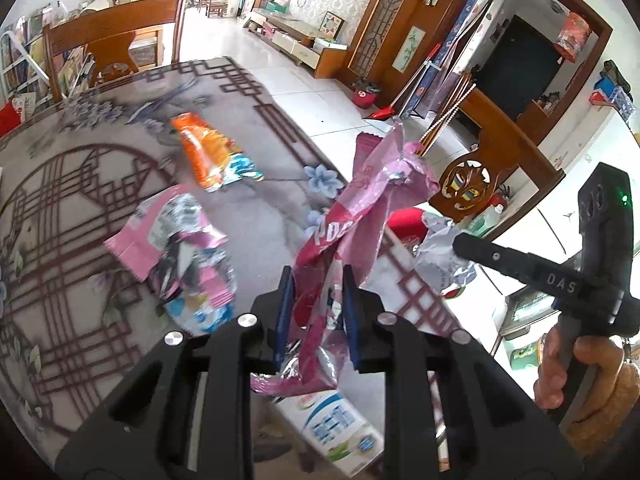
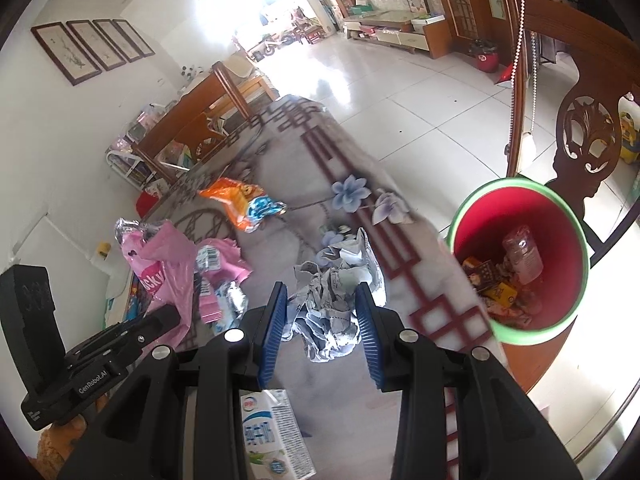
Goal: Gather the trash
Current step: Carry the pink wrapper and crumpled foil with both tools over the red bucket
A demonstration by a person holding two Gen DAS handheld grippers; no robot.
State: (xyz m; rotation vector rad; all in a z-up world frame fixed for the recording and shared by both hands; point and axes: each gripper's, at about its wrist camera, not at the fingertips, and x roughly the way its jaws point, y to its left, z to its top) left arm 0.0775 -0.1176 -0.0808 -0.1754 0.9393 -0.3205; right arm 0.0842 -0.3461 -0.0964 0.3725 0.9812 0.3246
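My left gripper is shut on a long pink snack wrapper and holds it up above the patterned table; the wrapper also shows in the right wrist view. My right gripper is open, its blue pads on either side of a crumpled grey-white paper ball, which also shows in the left wrist view. A red bin with a green rim stands off the table's right edge and holds bottles and packets.
On the table lie an orange snack bag, a crumpled pink and blue wrapper and a white milk carton under the grippers. Wooden chairs stand at the right and far side. Tiled floor lies beyond.
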